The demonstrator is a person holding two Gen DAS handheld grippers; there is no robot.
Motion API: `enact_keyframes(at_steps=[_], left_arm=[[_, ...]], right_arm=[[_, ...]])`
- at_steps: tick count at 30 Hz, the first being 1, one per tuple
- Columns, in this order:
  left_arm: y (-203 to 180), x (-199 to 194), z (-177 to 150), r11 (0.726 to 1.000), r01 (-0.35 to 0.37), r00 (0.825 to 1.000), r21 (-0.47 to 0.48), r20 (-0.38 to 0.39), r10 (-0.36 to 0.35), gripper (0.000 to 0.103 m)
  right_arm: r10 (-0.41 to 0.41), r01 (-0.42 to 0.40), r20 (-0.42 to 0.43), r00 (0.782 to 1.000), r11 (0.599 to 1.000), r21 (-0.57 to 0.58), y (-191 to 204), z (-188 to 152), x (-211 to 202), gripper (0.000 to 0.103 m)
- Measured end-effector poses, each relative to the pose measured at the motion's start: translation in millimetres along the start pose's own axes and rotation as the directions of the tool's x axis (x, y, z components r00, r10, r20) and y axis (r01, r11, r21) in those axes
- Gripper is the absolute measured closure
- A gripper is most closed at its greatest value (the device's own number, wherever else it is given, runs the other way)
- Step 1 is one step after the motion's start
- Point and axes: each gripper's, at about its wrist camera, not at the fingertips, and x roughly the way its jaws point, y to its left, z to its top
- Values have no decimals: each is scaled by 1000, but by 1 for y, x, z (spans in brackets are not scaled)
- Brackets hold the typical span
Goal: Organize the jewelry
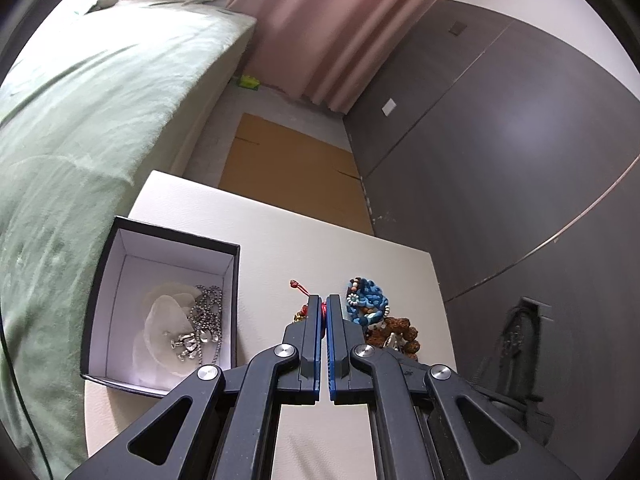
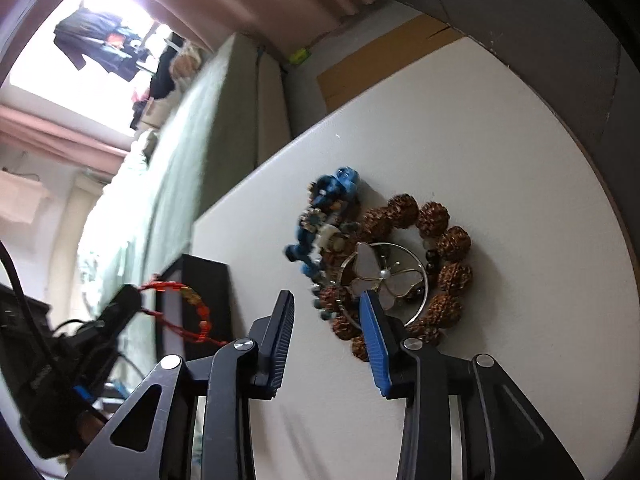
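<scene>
Left-wrist view only: chain (image 1: 208, 320) inside box (image 1: 168, 240); left tool (image 1: 324, 304) clenched on red bracelet (image 2: 192, 300); right tool (image 2: 326, 304) released.

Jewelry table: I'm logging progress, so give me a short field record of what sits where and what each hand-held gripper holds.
box: black cardboard box with white lining, holding a silver ball chain
table: blue knotted cord bracelet, brown seed-bead bracelet
left hand-held gripper: shut on red cord bracelet
right hand-held gripper: open, above the pile

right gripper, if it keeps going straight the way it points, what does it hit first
Most likely the brown bead bracelet around the metal hoop ornament; the right gripper, jaws open, aims at their near edge. Depth is hard to judge.
</scene>
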Motion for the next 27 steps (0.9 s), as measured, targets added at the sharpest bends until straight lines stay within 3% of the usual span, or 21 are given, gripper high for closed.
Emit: enact_keyframes(at_steps=[2,5,10,16,21,23,25,27], left_arm=[[1,-1,-1,1000,-1,1000,-3,1,1,101],[3,-3,-3,1000,-3,1000,-8,3,3,101],[1,-8,-7,1000,-3,1000,-4,5,3,101],[2,-20,-11,1000,-7,1000,-1,25,7,101],[6,-25,-14,1000,-10,1000,-11,28,11,101],[7,-26,-13,1000,-11,1000,-15,29,11,101],[7,-26,-13,1000,-10,1000,-14,28,11,101],[8,-25,-13,1000,-11,1000,-13,26,11,101]], right_arm=[[5,-5,-11,1000,1000,8,-3,1,5,73],[-1,1,-15,1000,1000,15,-5,1,6,93],[50,-51,14,999,998,42,-10,-3,-6,101],[179,-184,82,981,981,65,-13,-8,-34,101],[133,-134,79,988,991,12,-2,-11,-37,100],[120,-121,73,990,993,10,-2,-10,-32,95],[109,-111,73,991,994,24,-5,-8,-27,71],[118,-120,76,990,992,34,-8,-5,-22,68]])
